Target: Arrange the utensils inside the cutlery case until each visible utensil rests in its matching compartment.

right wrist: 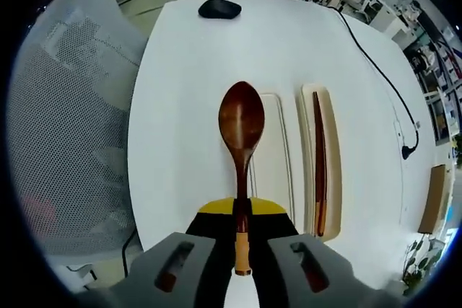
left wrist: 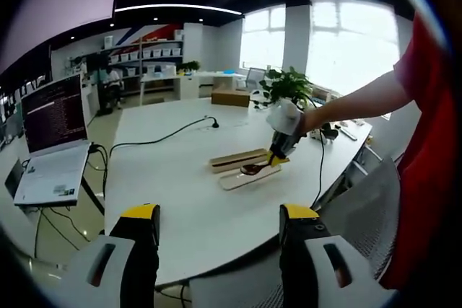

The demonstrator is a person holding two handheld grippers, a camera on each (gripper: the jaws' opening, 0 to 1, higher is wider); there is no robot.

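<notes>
In the left gripper view, my left gripper [left wrist: 216, 232] hangs back above the near edge of the white surface [left wrist: 180, 200], fingers spread and empty, leaving room around the cutlery case [left wrist: 242, 160]. In the right gripper view, my right gripper [right wrist: 242, 225] pinches the wooden spoon [right wrist: 242, 124] by its handle, bowl forward over the shallow tray [right wrist: 271, 164], lined up, I judge, for lowering; chopsticks [right wrist: 318, 156] already lie in the neighbouring slot.

We note the left gripper [left wrist: 218, 232] held level, its two yellow-tipped jaws parted with nothing between them. The right gripper [right wrist: 242, 223] has its jaws closed on the handle of the wooden spoon [right wrist: 241, 135], bowl pointing forward. In the left gripper view, the right gripper [left wrist: 278, 155] appears tilted downward, carried on an outstretched bare arm [left wrist: 354, 103]; its hand seems covered, though detail is poor.
</notes>
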